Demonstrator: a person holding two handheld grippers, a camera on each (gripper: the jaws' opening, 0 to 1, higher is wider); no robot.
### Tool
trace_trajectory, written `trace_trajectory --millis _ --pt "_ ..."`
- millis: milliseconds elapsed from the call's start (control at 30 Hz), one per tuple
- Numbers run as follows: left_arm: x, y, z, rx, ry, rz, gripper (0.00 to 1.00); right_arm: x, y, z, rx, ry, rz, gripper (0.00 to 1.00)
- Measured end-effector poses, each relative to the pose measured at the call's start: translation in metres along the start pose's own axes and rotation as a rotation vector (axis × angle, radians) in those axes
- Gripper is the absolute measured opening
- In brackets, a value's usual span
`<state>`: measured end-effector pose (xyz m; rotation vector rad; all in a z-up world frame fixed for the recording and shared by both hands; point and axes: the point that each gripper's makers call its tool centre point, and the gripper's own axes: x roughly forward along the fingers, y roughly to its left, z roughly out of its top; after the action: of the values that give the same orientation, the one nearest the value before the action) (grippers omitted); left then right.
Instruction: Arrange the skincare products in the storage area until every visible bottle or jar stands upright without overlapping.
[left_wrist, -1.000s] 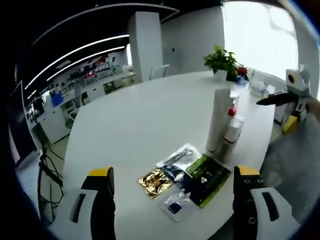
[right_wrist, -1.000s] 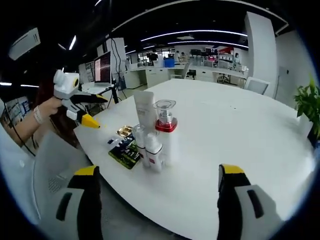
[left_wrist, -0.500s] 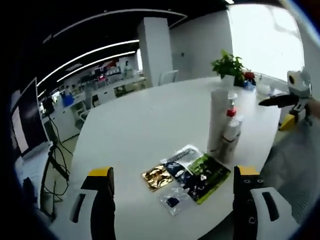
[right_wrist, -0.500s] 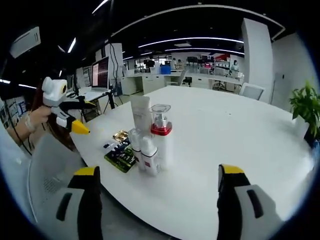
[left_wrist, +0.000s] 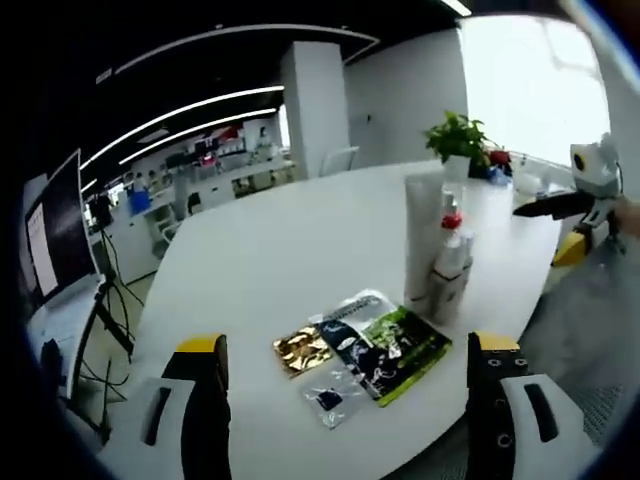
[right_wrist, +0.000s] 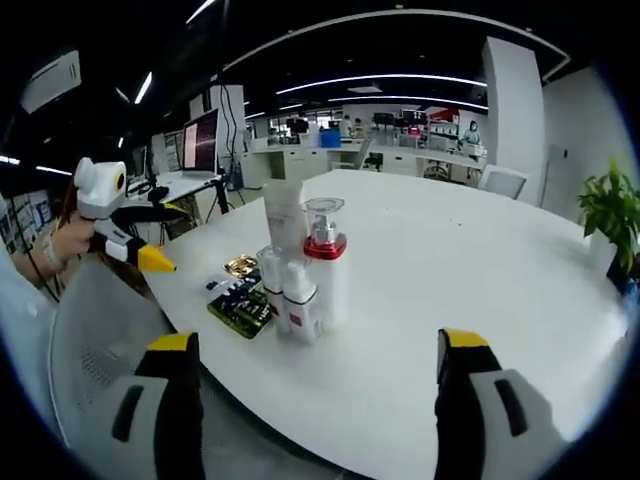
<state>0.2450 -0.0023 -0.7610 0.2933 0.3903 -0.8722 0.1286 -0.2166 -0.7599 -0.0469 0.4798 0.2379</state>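
White table (right_wrist: 480, 290) carries a tight upright bottle cluster (right_wrist: 298, 268) near its edge, flat sachets (left_wrist: 365, 345) just beside. Risk: reaching in could topple the tall tube (left_wrist: 420, 240) onto its neighbours. Left gripper (left_wrist: 345, 400) and right gripper (right_wrist: 310, 400) both hover off the table, jaws apart, empty

Left gripper view: print on sachets (left_wrist: 375, 345) too small and blurred to read; small bottles (left_wrist: 448, 275) partly hidden behind tall white tube (left_wrist: 420, 245), count unclear. Right gripper view: bottle labels (right_wrist: 300, 318) illegible; sachets (right_wrist: 238, 298) partly hidden behind bottles. Other gripper (right_wrist: 125, 225) at frame side, jaw gap indistinct. Own jaws cut off by bottom edge in both views.
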Motion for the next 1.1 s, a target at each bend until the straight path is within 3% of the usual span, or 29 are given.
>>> trace_trajectory --millis 333,533,1100 --pt "-0.0007 0.0007 -0.0053 -0.018 0.019 0.010 0.97 0.0023 -0.0010 -0.0048 -0.014 0.021 -0.004 0.99" --pt "-0.0016 -0.0002 -0.0064 0.014 0.027 0.020 0.97 0.0039 0.0007 -0.0092 -0.038 0.047 -0.001 0.99" --pt "-0.0011 -0.0009 -0.0048 0.011 0.031 0.020 0.97 0.0029 0.0000 -0.0082 -0.028 0.039 -0.003 0.99"
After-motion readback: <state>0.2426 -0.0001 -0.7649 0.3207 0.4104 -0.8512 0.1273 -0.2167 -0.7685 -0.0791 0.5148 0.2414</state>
